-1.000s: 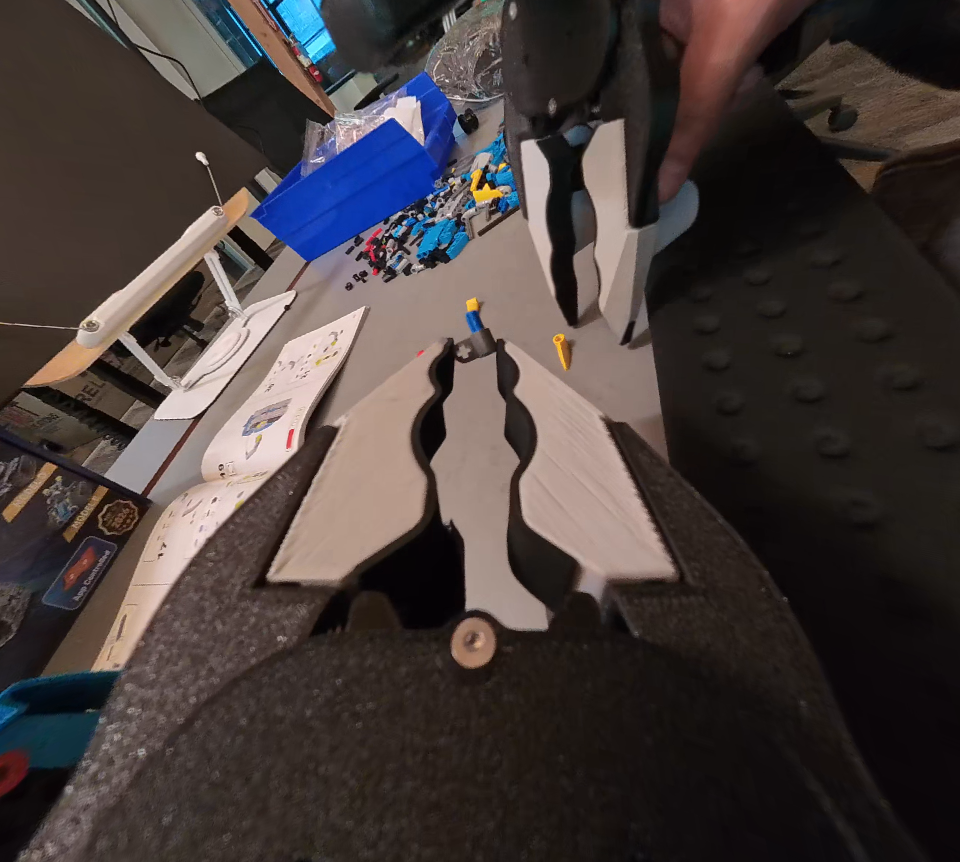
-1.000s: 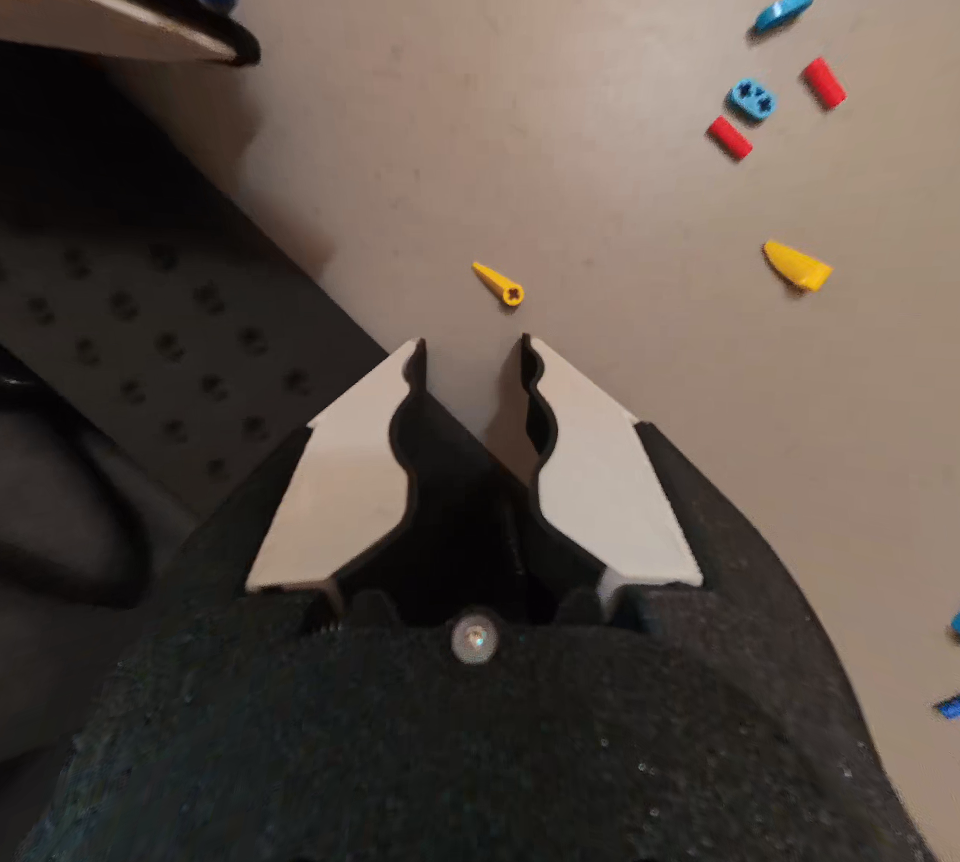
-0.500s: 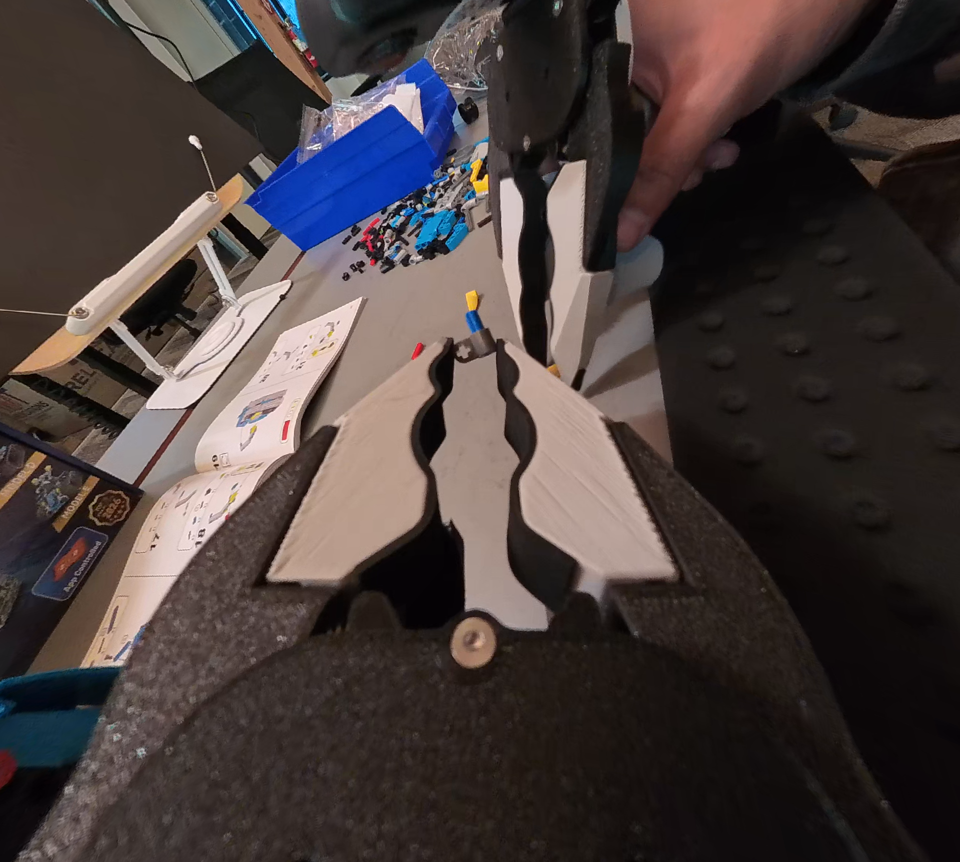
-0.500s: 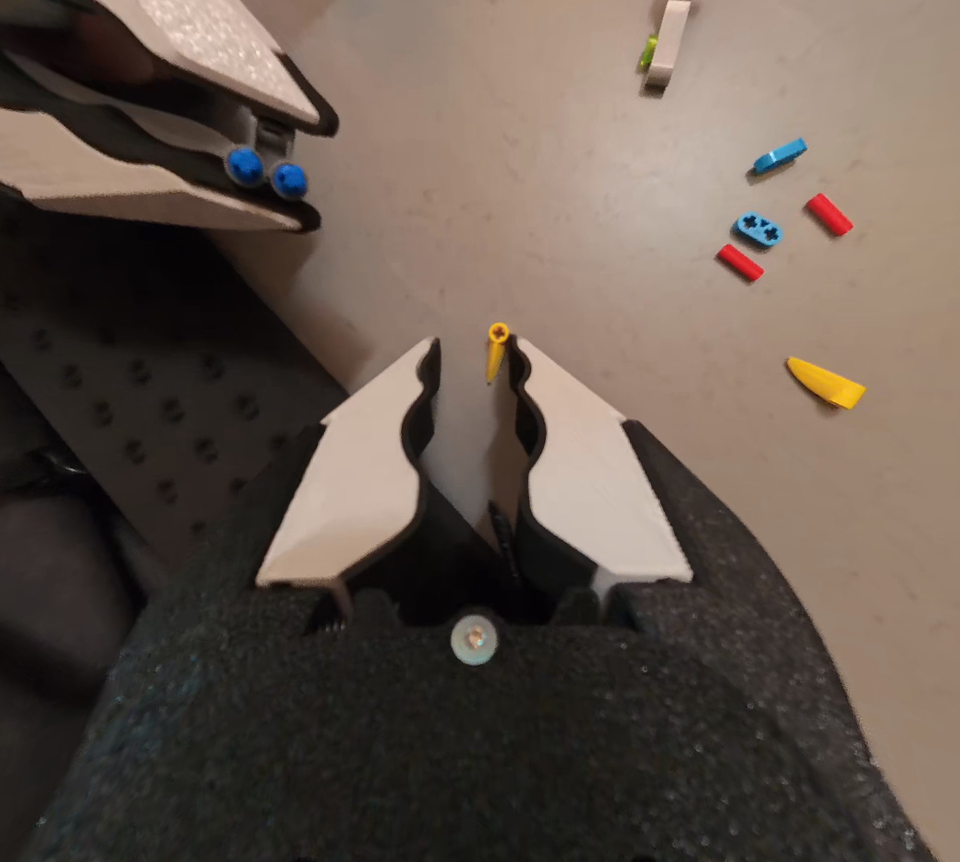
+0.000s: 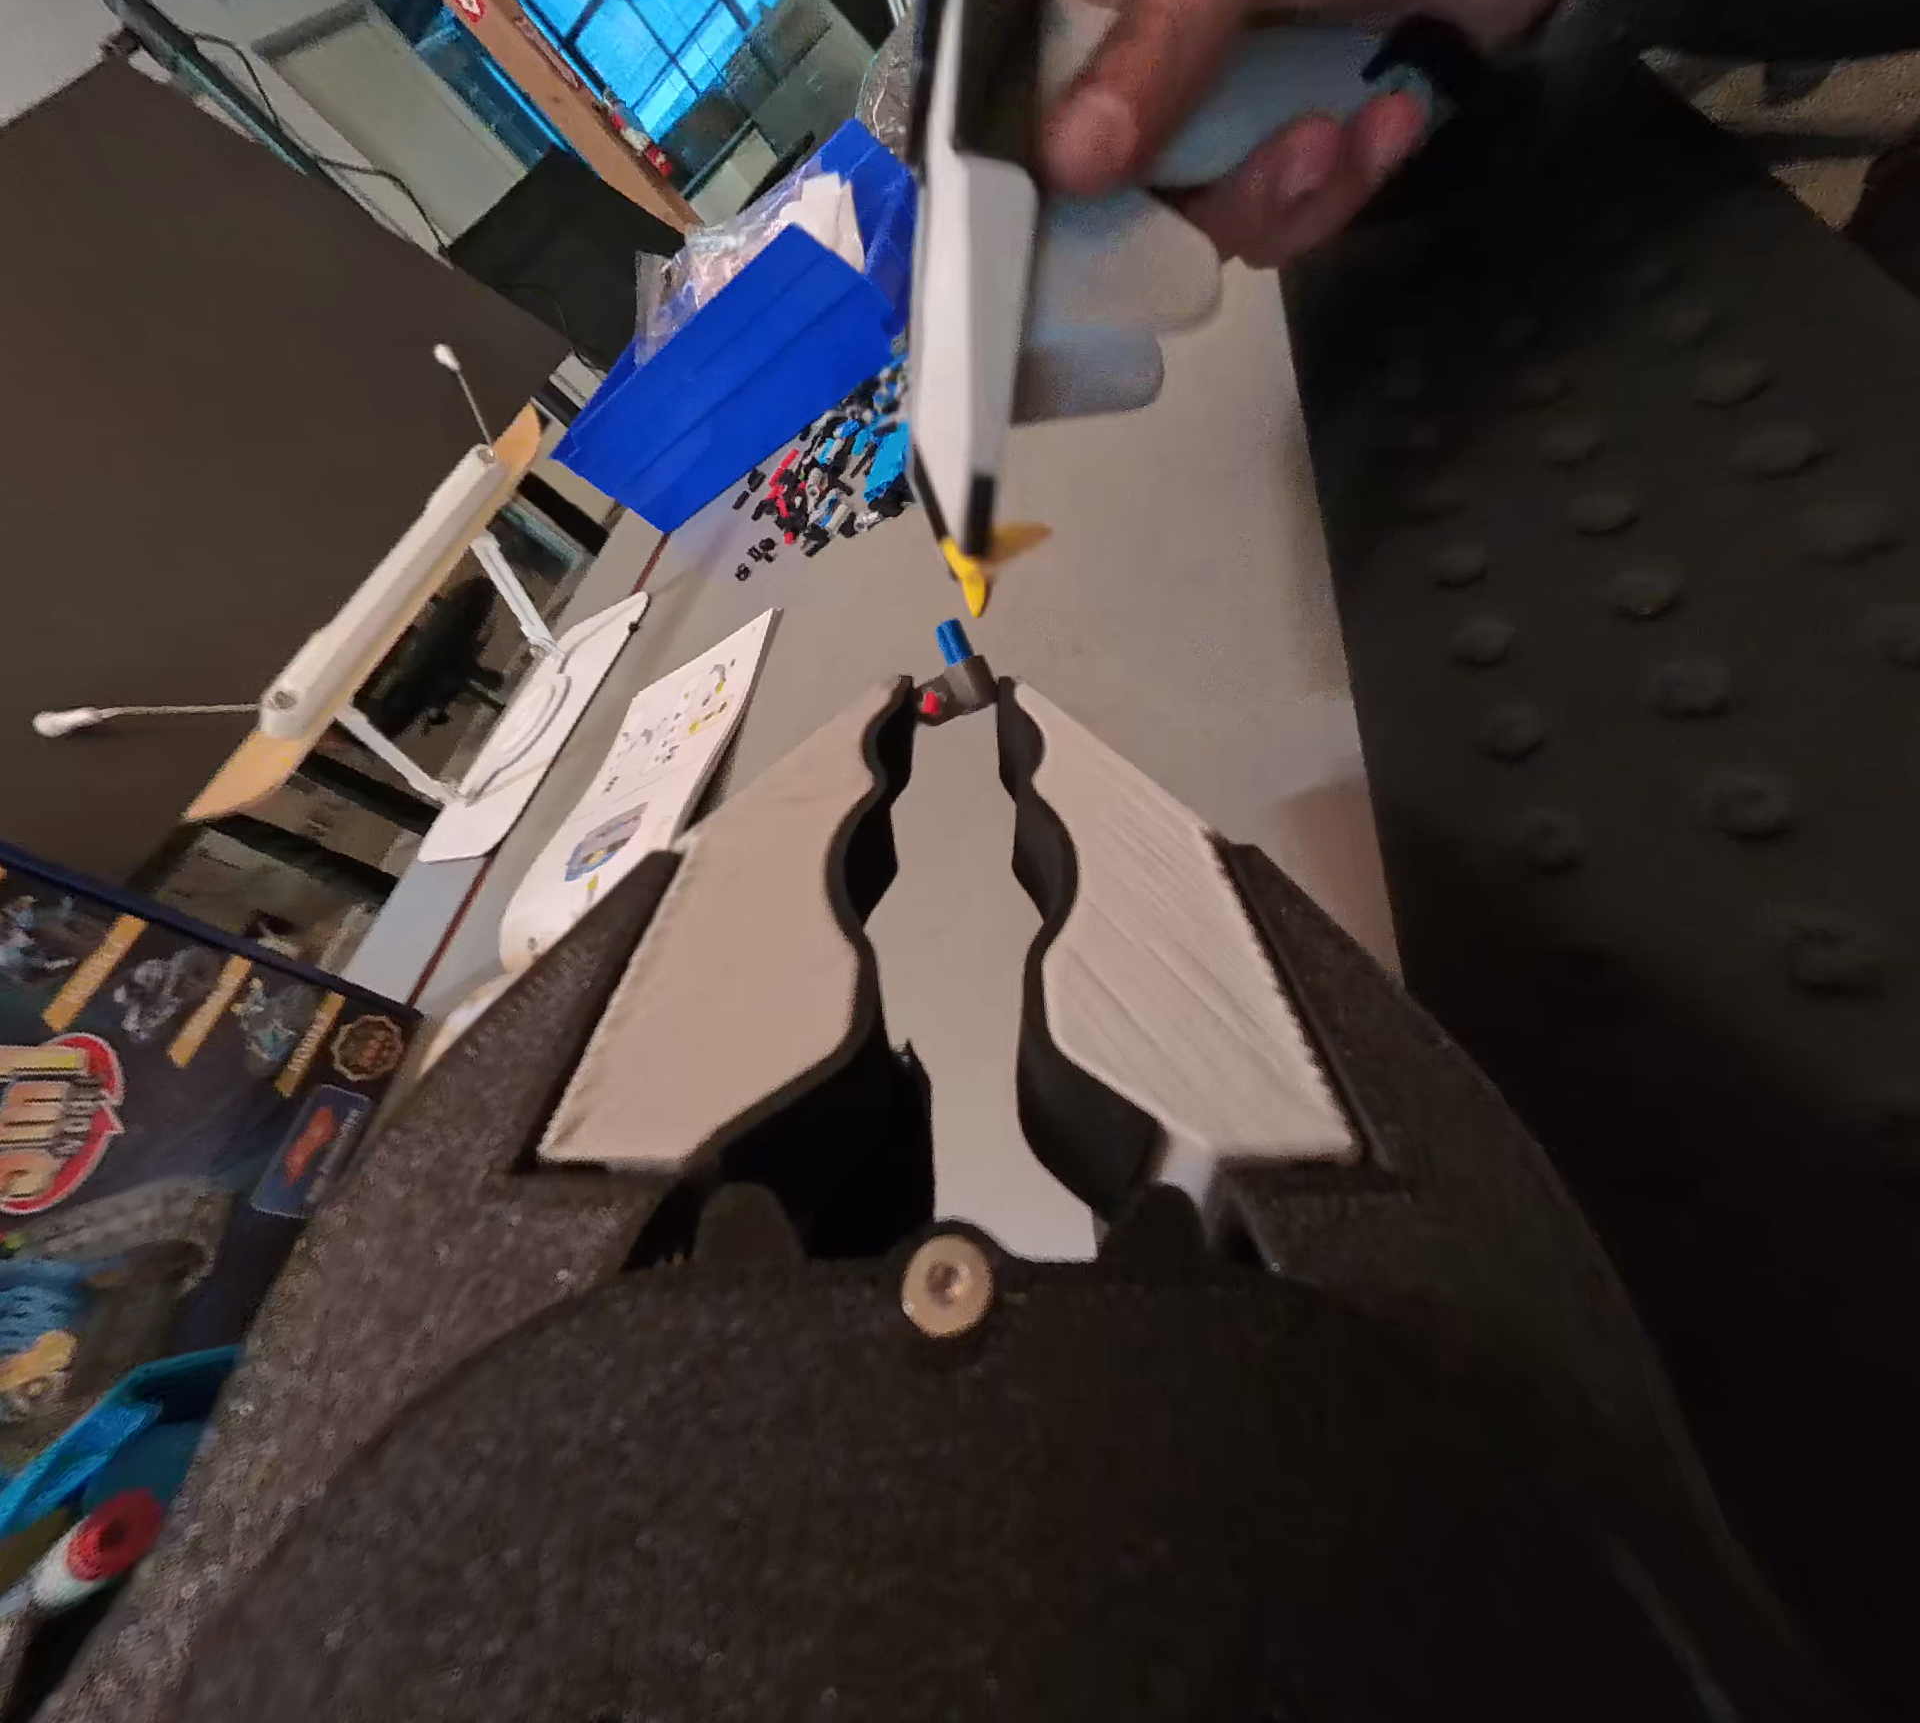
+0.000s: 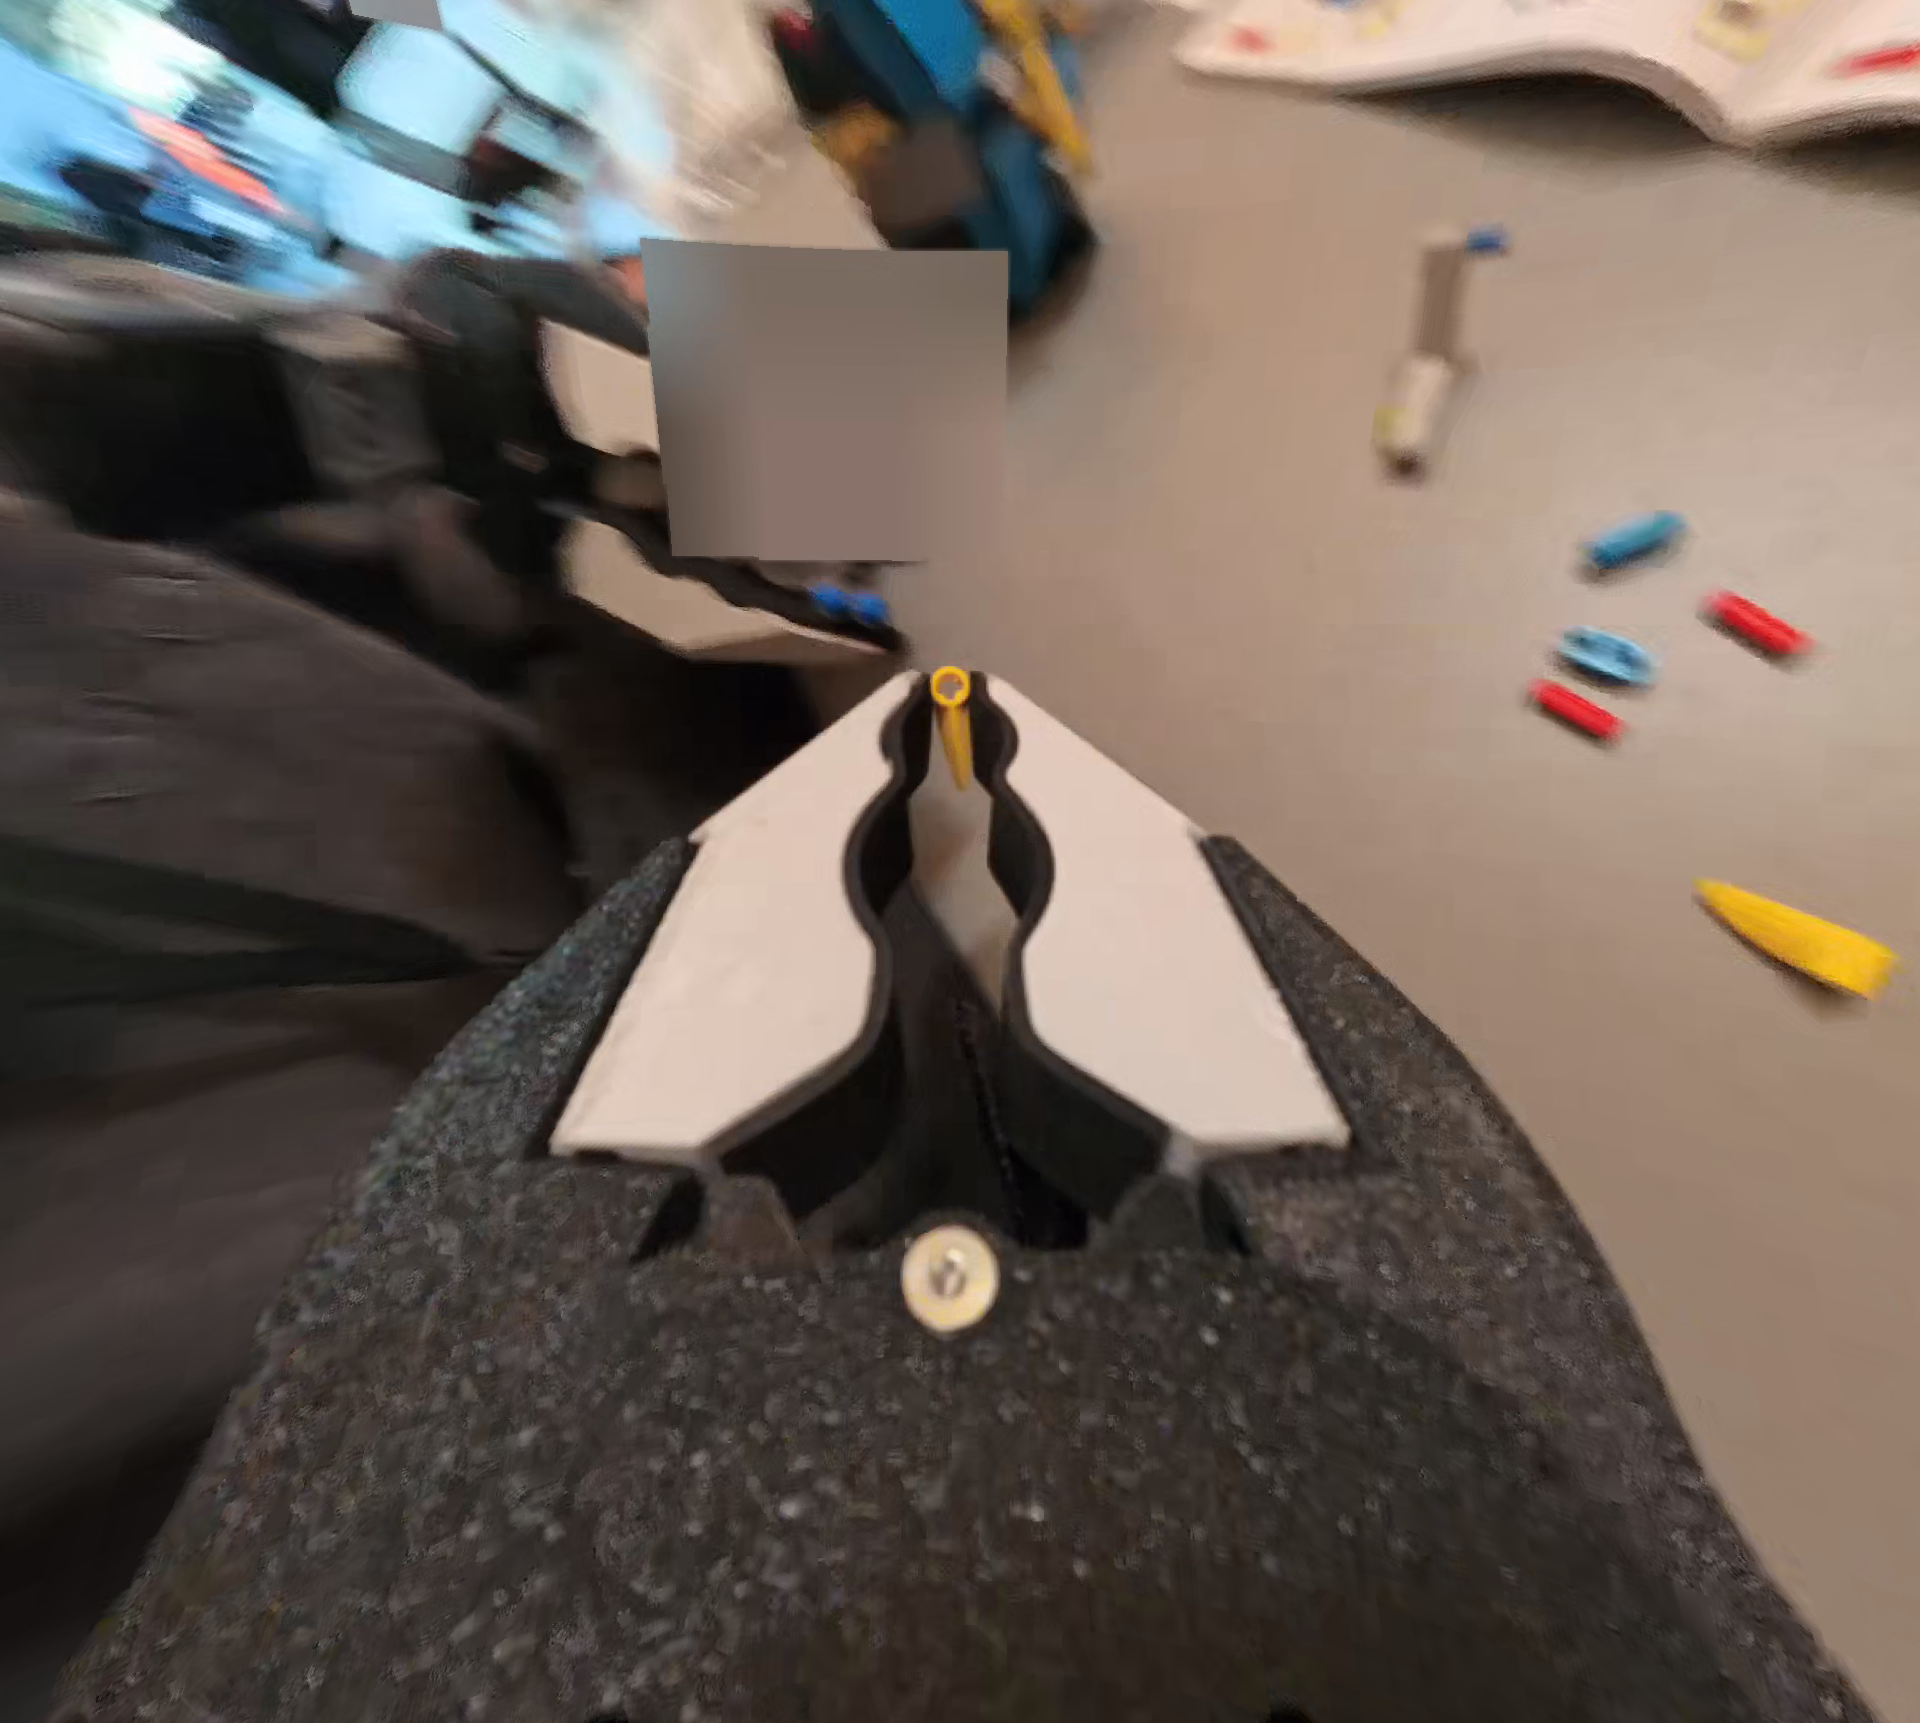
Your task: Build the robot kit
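Both wrist cameras are riding close above the grey table point(image 5: 1164, 665). The left one is looking low along it toward the blue bin point(image 5: 727, 385); the right one is angling down, blurred. Both are taking in the open booklet point(image 5: 665, 738).

A blue bin point(image 5: 727, 406) stands by scattered bricks point(image 5: 831, 489); an open booklet point(image 5: 665, 738) lies on the grey table point(image 5: 1174, 634).

Setting: workshop or lab space, industrial type. Indicated by large grid-paned windows point(image 5: 634, 63), a grey counter point(image 5: 1164, 655), a blue parts bin point(image 5: 727, 395), loose toy building pieces point(image 5: 831, 478), an open instruction booklet point(image 5: 665, 748) and a black studded mat point(image 5: 1621, 634).
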Demonstrator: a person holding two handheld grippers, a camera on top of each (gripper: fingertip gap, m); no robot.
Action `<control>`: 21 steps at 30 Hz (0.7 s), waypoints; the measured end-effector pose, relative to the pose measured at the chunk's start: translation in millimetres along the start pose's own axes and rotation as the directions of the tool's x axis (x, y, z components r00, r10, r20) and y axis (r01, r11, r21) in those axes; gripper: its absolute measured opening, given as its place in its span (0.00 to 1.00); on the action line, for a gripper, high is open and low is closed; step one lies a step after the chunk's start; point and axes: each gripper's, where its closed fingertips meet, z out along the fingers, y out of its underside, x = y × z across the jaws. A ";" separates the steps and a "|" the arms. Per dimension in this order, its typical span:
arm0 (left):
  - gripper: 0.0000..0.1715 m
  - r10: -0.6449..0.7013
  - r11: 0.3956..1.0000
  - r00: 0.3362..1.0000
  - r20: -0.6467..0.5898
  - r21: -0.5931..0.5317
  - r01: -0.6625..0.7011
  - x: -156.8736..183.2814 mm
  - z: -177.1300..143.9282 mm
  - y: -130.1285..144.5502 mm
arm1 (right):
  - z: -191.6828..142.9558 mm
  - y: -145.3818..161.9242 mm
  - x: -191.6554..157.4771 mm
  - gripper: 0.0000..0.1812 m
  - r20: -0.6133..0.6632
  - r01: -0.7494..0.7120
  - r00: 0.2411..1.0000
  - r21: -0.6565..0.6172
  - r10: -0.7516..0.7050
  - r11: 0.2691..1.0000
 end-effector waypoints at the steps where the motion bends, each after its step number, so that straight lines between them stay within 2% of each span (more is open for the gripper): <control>1: 0.09 0.028 1.000 1.000 0.004 0.002 -0.028 1.5 0.2 -1.0 | -4.2 -6.5 -11.1 0.04 0.098 -0.026 0.995 0.041 0.022 0.999; 4: 0.09 0.114 0.993 0.993 0.032 -0.022 -0.114 2.4 0.9 0.2 | 1.7 -4.0 -17.2 0.03 0.223 -0.147 0.966 0.058 0.131 0.987; 6: 0.09 0.131 0.990 0.991 0.037 -0.051 -0.129 2.4 1.8 3.7 | 8.0 -1.4 -18.6 0.03 0.260 -0.210 0.947 0.064 0.187 0.975; 9: 0.08 0.123 0.989 0.991 0.042 -0.085 -0.119 0.5 3.1 8.5 | 14.1 -2.7 -17.5 0.03 0.227 -0.211 0.956 0.095 0.185 0.973; 13: 0.08 0.098 0.991 0.994 0.042 -0.101 -0.093 -1.3 3.9 11.7 | 20.1 -3.4 -10.6 0.03 0.114 -0.149 0.984 0.135 0.134 0.979; 18: 0.08 0.073 0.990 0.997 0.038 -0.123 -0.067 -2.5 5.0 16.0 | 13.8 -13.7 -11.1 0.03 0.082 -0.112 0.992 0.223 0.096 0.968; 21: 0.08 0.077 0.989 0.996 0.036 -0.126 -0.072 -1.6 5.3 16.2 | 19.9 -10.4 -9.9 0.03 0.063 -0.103 0.994 0.204 0.092 0.973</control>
